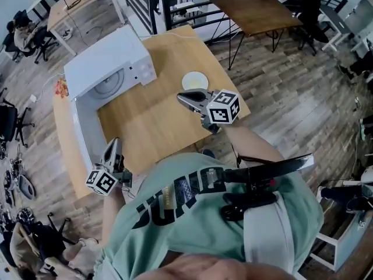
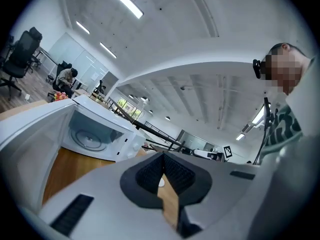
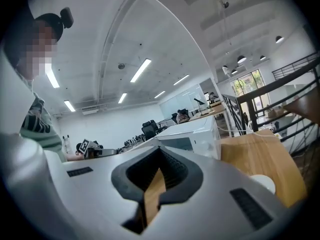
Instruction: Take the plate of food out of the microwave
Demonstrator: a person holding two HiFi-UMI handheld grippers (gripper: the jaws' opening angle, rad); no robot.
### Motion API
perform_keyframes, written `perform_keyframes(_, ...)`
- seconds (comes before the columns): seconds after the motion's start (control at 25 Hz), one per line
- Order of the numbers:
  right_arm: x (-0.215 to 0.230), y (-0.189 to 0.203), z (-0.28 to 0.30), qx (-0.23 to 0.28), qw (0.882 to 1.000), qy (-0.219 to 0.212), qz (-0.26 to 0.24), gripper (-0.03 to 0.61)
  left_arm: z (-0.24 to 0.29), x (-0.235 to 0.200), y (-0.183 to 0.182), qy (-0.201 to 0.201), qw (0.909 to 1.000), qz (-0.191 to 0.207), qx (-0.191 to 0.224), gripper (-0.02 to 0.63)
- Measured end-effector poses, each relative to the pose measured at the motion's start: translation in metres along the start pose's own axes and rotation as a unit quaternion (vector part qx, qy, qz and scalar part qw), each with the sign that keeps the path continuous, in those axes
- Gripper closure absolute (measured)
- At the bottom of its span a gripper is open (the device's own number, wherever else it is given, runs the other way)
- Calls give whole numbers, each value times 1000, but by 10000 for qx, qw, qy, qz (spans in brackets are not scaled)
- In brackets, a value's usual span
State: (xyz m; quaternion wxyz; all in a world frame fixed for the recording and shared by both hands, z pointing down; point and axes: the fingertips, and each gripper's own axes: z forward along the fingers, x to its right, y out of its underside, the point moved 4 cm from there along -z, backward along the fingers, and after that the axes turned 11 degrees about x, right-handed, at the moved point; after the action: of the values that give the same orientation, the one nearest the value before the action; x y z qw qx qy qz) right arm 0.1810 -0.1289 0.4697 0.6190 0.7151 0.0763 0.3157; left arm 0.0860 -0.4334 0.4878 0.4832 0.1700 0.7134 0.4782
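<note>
The plate point(image 1: 194, 81) looks stiff, breakable and slick, fairly light; I'd pinch its rim and keep it level. It sits on the desk point(image 1: 151, 121) just right of the microwave point(image 1: 111, 63), outside the cavity; the right gripper point(image 1: 182, 97), also right of the microwave, hangs near the plate without touching, jaws closed and empty; the left gripper point(image 1: 114, 143), in front of the microwave by its open door point(image 1: 81, 127), is likewise closed on nothing.

The microwave point(image 1: 111, 63) stands at the table's point(image 1: 151, 121) far left corner, its door point(image 1: 81, 130) swung open along the left edge. The plate point(image 1: 194, 81) sits on the table near the right edge. The right gripper point(image 1: 182, 98) hangs just beside it, nearer the person. The left gripper point(image 1: 115, 142) is near the door's free end.
</note>
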Motion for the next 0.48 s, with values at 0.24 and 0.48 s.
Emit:
perform_keyframes(0.24, 16, -19, -11, -35, 9998, -200, -24, 572, 2, 17, 2, -369, 9987, 17, 346, 609)
perform_keyframes(0.48, 44, -30, -40, -71, 9998, -157, -138, 572, 29, 43, 14, -427, 9983, 4, 407, 609)
